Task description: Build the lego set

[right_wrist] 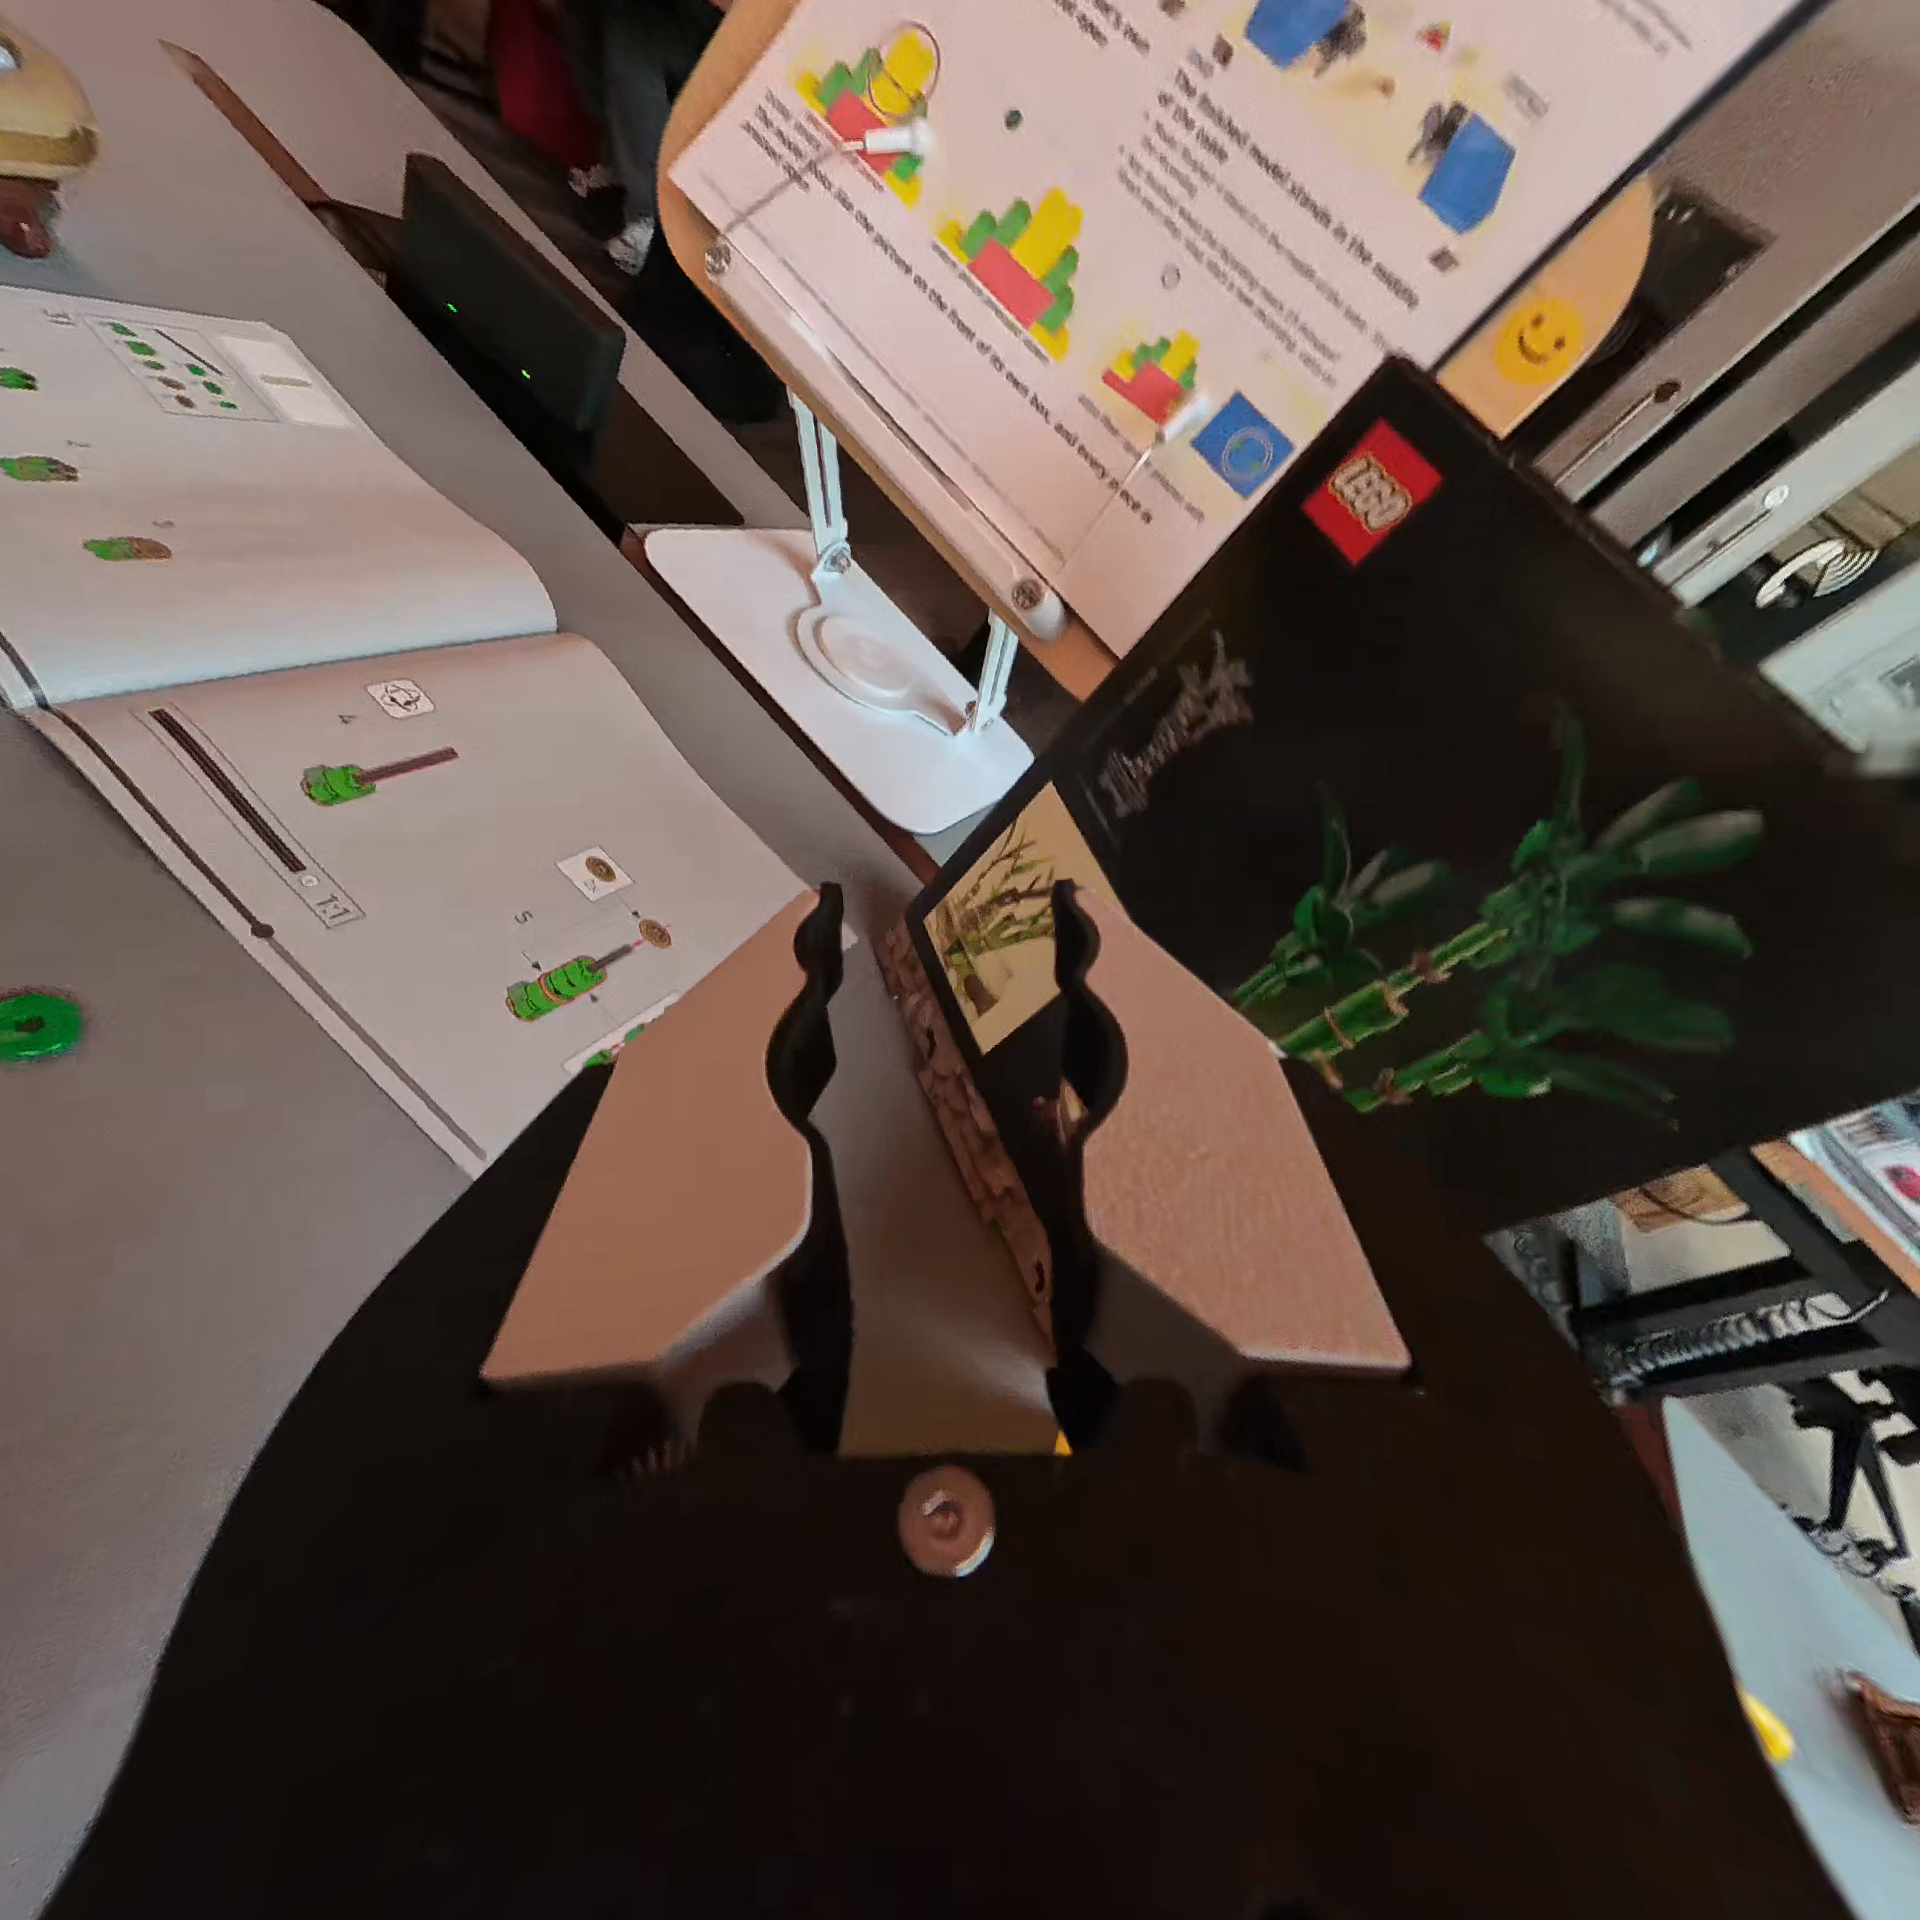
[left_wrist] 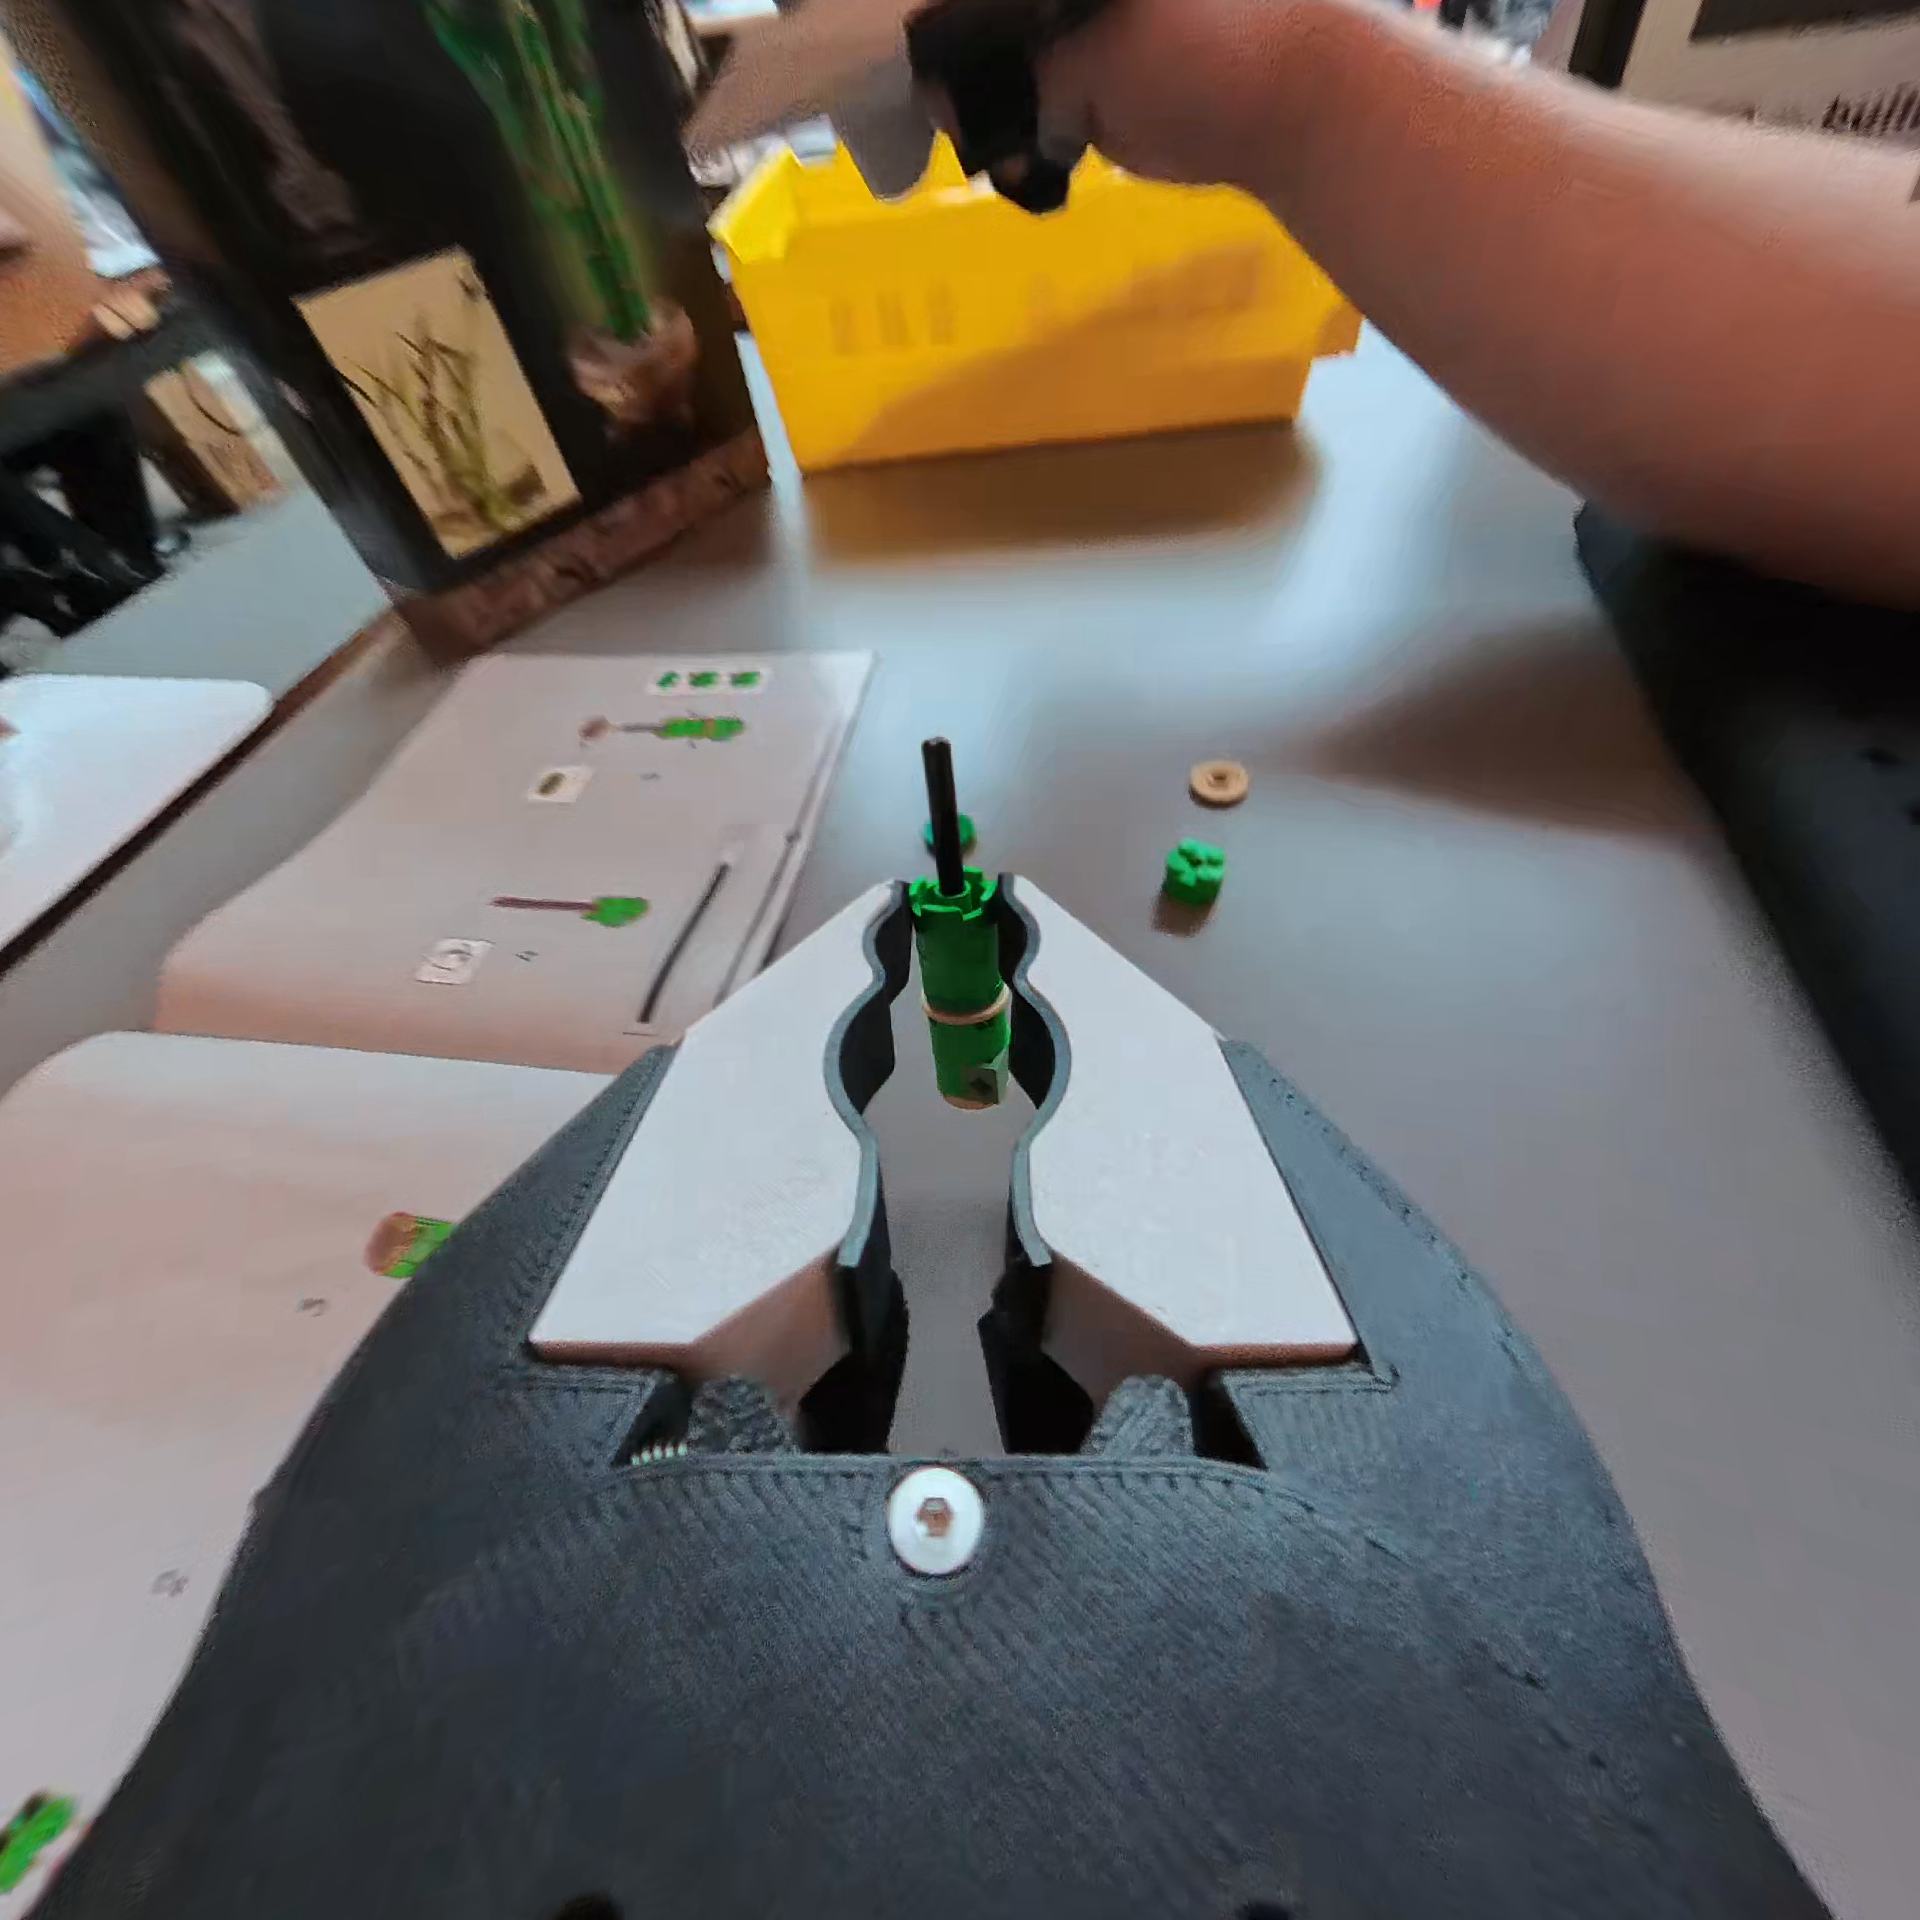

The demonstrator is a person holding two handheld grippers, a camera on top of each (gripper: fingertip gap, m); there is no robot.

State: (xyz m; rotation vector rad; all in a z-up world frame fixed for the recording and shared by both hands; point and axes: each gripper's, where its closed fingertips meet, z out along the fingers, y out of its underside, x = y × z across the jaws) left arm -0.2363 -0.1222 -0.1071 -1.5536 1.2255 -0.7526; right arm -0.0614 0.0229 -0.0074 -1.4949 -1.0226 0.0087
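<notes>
My left gripper (left_wrist: 951,904) is shut on a green stalk assembly (left_wrist: 961,987): green round pieces with tan rings, threaded on a black axle (left_wrist: 942,816) that sticks up past the fingertips. It is held above the table. On the table beyond lie a green round brick (left_wrist: 1194,871), a tan ring (left_wrist: 1219,781) and a flat green round piece (left_wrist: 952,831), partly hidden behind the axle. My right gripper (right_wrist: 940,914) is open and empty, raised and tilted toward the set's black box (right_wrist: 1455,831). A flat green round piece (right_wrist: 36,1025) lies at the far left of the right wrist view.
An open instruction booklet (left_wrist: 582,831) lies left of the parts; it also shows in the right wrist view (right_wrist: 364,831). A yellow bin (left_wrist: 1029,322) stands at the back. A person's arm (left_wrist: 1507,260) reaches over it. A white stand (right_wrist: 862,665) holds a printed board (right_wrist: 1143,208). Across from one pair of fingers to the other is roughly 25 cm. The green round brick (left_wrist: 1194,871) is about 8 cm from my left fingertips and 25 cm from my right.
</notes>
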